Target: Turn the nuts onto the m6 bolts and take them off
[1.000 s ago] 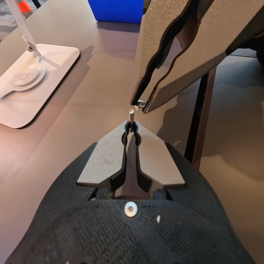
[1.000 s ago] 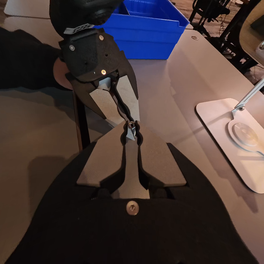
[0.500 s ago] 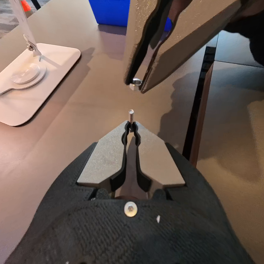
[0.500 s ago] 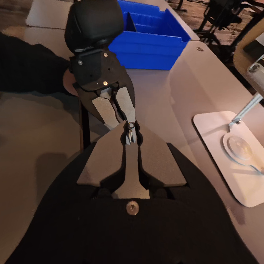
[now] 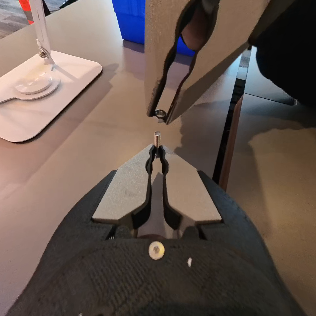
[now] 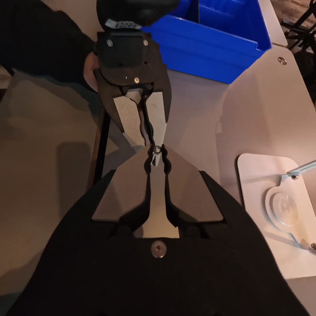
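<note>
My left gripper is shut on a small silver bolt whose threaded shank sticks up past the fingertips. My right gripper is shut on a silver hex nut. In the left wrist view the right gripper comes down from above with the nut at its tips, a short gap above the bolt's end and nearly in line with it. In the right wrist view the left gripper points toward me just beyond the nut; the bolt is hidden there.
A blue plastic bin stands at the back of the brown table. A white lamp base with a metal arm lies to one side. A dark gap between two tabletops runs close by. A person's hand holds the left gripper. The tips of one gripper are about 5 cm away from the tips of the other.
The right gripper with the nut lifted away from the bolt, then came back down and turned more upright above it. The left gripper kept the bolt still.
</note>
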`<state>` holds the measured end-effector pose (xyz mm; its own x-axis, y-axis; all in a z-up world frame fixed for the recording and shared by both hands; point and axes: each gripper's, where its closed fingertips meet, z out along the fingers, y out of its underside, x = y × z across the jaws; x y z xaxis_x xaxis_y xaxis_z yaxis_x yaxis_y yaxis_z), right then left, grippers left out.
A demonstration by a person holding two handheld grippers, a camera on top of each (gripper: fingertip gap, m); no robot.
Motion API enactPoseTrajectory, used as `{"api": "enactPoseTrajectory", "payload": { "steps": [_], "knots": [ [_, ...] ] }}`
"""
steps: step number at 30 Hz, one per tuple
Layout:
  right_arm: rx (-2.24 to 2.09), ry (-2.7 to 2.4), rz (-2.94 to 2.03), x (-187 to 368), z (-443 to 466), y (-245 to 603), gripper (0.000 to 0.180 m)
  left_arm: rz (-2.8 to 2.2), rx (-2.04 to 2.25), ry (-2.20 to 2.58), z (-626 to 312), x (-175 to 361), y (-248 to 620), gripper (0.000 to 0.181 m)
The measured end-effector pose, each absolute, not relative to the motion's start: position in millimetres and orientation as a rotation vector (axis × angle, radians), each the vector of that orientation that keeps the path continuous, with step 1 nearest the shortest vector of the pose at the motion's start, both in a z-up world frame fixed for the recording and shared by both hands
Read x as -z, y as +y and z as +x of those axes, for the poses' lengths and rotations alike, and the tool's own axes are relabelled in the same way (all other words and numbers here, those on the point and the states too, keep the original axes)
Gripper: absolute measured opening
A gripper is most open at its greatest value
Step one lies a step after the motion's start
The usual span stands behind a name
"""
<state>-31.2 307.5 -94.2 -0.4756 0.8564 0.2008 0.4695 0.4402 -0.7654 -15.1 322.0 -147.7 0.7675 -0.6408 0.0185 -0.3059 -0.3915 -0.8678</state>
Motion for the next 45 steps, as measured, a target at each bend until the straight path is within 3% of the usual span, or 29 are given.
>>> {"api": "enactPoseTrajectory", "payload": {
  "steps": [26, 45],
  "knots": [
    [-0.927, -2.202, -1.102, 107.0, -27.2, 300.6, 0.007, -1.977, 0.321, 0.773, -11.7, 146.8, 320.5, 0.002],
    [-0.568, -2.304, -1.063, 122.6, -26.6, 299.4, 0.007, -2.037, 0.271, 0.809, -11.8, 161.2, 319.7, 0.002]
  ]
}}
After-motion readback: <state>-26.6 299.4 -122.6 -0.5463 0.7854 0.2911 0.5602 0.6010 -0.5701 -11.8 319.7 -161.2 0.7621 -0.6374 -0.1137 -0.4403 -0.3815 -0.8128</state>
